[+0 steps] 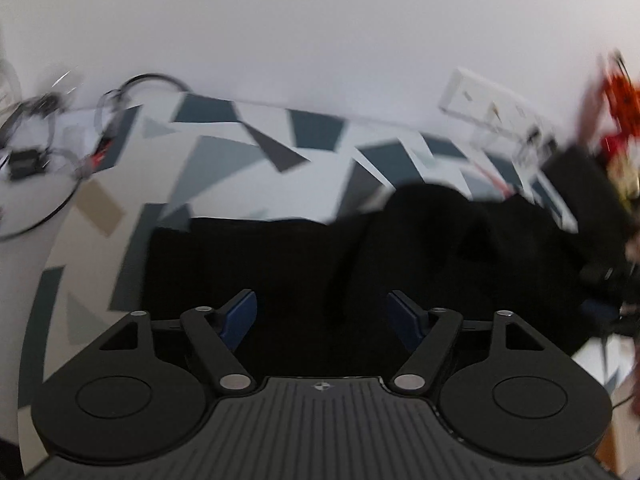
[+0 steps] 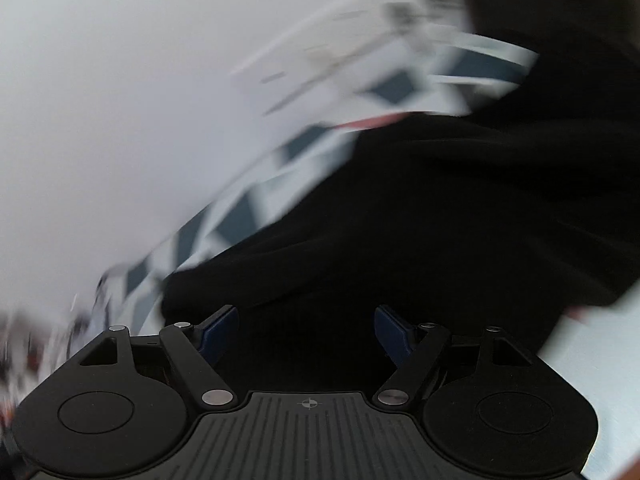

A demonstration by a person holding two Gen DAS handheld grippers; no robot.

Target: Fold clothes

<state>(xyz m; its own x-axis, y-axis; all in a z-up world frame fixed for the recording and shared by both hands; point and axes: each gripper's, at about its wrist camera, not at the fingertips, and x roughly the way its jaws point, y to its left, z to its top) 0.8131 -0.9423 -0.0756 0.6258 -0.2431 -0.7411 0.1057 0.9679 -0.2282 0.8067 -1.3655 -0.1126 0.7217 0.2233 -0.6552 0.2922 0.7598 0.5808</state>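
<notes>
Left claw (image 1: 322, 316): jaws stand apart, blue pads (image 1: 240, 314) clear of each other with nothing pinched; only black cloth shows in the gap, lying below them. It points down at a slant over the garment.
Right claw (image 2: 307, 332): jaws likewise spread, blue pads (image 2: 218, 330) holding nothing; dark fabric fills the space between and beyond them. It also tilts downward, and its view is heavily smeared by motion blur.
Black garment (image 1: 304, 256): spread on the worktop directly beneath both claws. In the left wrist view its long axis runs across the picture, left to right; the left part lies flat with a straight far edge, while the right part is bunched into a raised fold. Which end is the collar or hem I cannot tell. In the right wrist view it (image 2: 420, 208) covers the middle and right, its edge running diagonally from lower left to upper right.
Worktop (image 1: 224, 148): covered in a white surface patterned with grey, dark teal and beige angular shapes, showing beyond and left of the garment.
Cables (image 1: 52, 136): a tangle of black wires and small parts at the far left corner of the worktop, well apart from the garment.
Red object (image 1: 618, 92): blurred, at the far right edge; what it is cannot be told.
Wall (image 1: 320, 32): plain white, behind the worktop.
</notes>
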